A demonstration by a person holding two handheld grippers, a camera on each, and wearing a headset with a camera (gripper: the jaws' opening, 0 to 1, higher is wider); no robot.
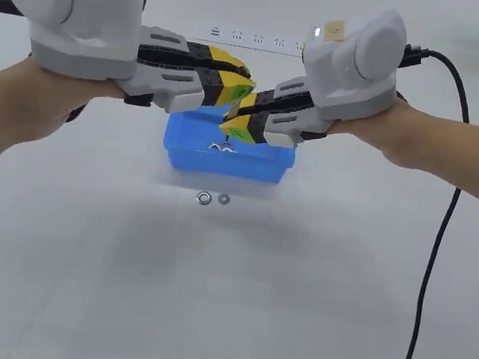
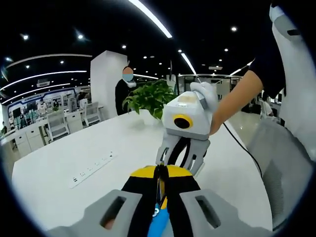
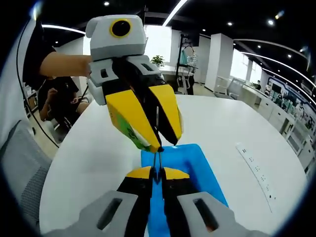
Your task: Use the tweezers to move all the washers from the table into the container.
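ceiling: linear light strips (image 2: 153, 19) | plant (image 2: 148, 98) by white pillar (image 2: 106, 79) | power strip (image 2: 91, 170) on white table (image 2: 49, 163)

Material notes from us: both the left gripper (image 1: 246, 88) and the right gripper (image 1: 230, 125) look like smooth moulded plastic to us, matt light-grey shells with black and glossy yellow on the jaws. The container (image 1: 222, 166) is blue plastic with a slight sheen. The washers (image 1: 204, 199) read as bright bare metal. The table (image 1: 230, 294) is a smooth white top, matt with a soft gloss. We see the tweezers (image 3: 156, 160) as a thin dark sliver (probably metal, too small to tell the finish). The cable (image 1: 438, 240) looks like black rubbery sheathing, the power strip (image 1: 255, 42) white plastic, the chair (image 2: 286, 163) grey mesh cloth.
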